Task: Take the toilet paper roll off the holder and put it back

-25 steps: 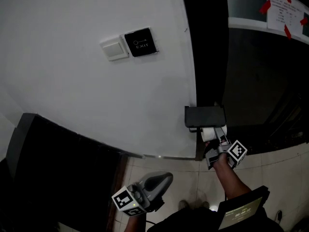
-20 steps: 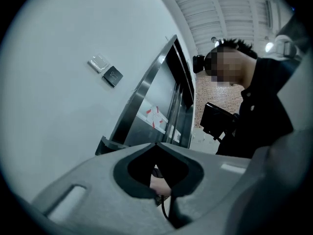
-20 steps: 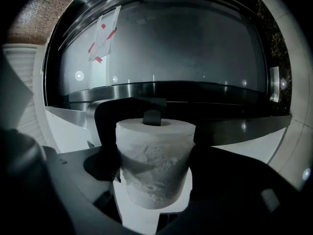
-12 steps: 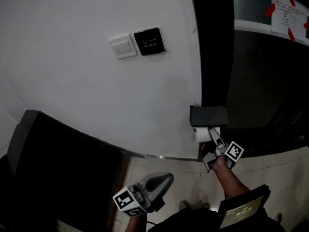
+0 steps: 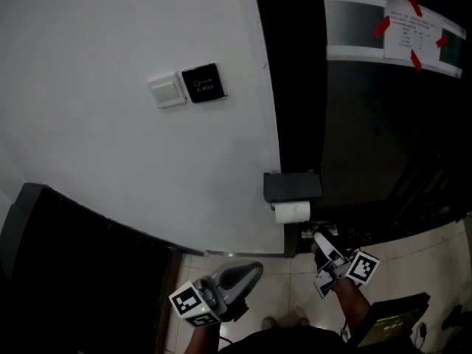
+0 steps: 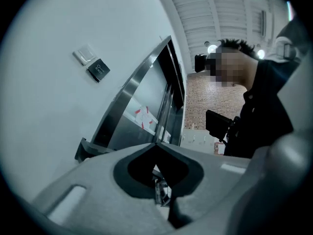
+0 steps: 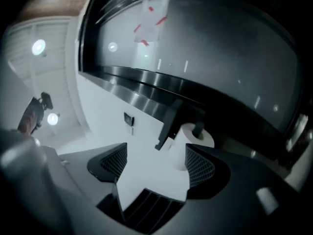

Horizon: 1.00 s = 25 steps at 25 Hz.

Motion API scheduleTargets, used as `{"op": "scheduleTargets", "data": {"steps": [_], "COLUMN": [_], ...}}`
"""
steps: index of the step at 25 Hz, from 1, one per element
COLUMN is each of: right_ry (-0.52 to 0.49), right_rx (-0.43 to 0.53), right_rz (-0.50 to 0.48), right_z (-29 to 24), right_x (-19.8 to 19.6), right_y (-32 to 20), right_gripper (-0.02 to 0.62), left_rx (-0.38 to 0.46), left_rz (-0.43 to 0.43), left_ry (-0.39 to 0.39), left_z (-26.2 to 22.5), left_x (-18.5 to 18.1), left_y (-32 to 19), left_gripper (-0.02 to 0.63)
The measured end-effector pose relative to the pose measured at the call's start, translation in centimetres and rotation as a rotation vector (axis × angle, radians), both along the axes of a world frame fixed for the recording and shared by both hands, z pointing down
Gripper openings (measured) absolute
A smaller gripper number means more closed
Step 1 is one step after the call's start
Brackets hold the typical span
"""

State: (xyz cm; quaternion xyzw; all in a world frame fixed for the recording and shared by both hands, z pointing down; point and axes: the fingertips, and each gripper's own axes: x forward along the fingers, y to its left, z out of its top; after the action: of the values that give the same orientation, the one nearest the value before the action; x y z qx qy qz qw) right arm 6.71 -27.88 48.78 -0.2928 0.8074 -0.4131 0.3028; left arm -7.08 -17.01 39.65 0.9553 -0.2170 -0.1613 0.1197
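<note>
Head view: TP roll (image 5: 293, 212) is sitting on the black holder (image 5: 293, 186), which is fixed at the edge of the white wall (image 5: 110, 50). Right gripper (image 5: 320, 239) is below and a bit to the right of the roll. It's near it but def apart, not touching. Left gripper (image 5: 251, 273) is down low over the floor tiles (image 5: 284, 282), well away from the holder. Further up the wall there's a light switch (image 5: 168, 91) w/ a black EXIT button (image 5: 203, 83) right beside it. A paper notice (image 5: 409, 34) is taped w/ red tape on the dark panel top right.

Left gripper view: the jaws are closed, tips meeting, nothing pinched btw them. Past them you see the wall, switch and button up top left. There's a person (image 6: 259, 116) in dark clothes at the right side.

Right gripper view: the jaws stand apart w/ both ribbed pads bare, so it's gripping nothing. They've just been closing a bit but are far from together. The roll shows ahead of the tips, hanging on the holder's arm, just past the right-hand pad. It's not btw the pads afaict, and the wall fills the gap.
</note>
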Motion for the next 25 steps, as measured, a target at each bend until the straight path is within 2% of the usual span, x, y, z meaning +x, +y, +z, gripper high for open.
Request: {"op": "scheduleTargets", "data": {"steps": [2, 5, 8, 9, 14, 17, 20, 25], "right_ry": [0.166, 0.368, 0.454, 0.459, 0.391, 0.353, 0.382, 0.439], "right_rx": [0.149, 0.389, 0.534, 0.563, 0.621, 0.630, 0.645, 0.642], "right_rz": [0.071, 0.166, 0.239, 0.252, 0.266, 0.265, 0.262, 0.238], "right_z": [-3.3, -9.1, -13.5, -14.5, -17.7, -18.5, -18.3, -17.8], "right_x": [2.1, 3.9, 5.1, 5.5, 7.1, 7.4, 7.0, 5.3], "right_y": [1.7, 4.6, 7.0, 7.6, 10.1, 10.7, 11.0, 11.1], "right_gripper": [0.307, 0.158, 0.016, 0.002, 0.002, 0.002, 0.002, 0.002], "left_rx": [0.020, 0.044, 0.067, 0.077, 0.101, 0.124, 0.125, 0.121], "left_rz": [0.028, 0.065, 0.102, 0.110, 0.154, 0.152, 0.132, 0.124], "left_ry": [0.007, 0.019, 0.026, 0.035, 0.095, 0.087, 0.066, 0.081], "left_z": [-0.7, -1.6, -2.2, -2.6, -4.7, -4.9, -4.3, -4.7], "left_x": [1.0, 2.4, 3.4, 3.7, 5.1, 5.2, 4.9, 4.3], "left_y": [-0.1, 0.0, 0.1, 0.1, 0.8, 1.1, 1.2, 1.7], "left_gripper": [0.000, 0.000, 0.000, 0.000, 0.000, 0.000, 0.000, 0.000]}}
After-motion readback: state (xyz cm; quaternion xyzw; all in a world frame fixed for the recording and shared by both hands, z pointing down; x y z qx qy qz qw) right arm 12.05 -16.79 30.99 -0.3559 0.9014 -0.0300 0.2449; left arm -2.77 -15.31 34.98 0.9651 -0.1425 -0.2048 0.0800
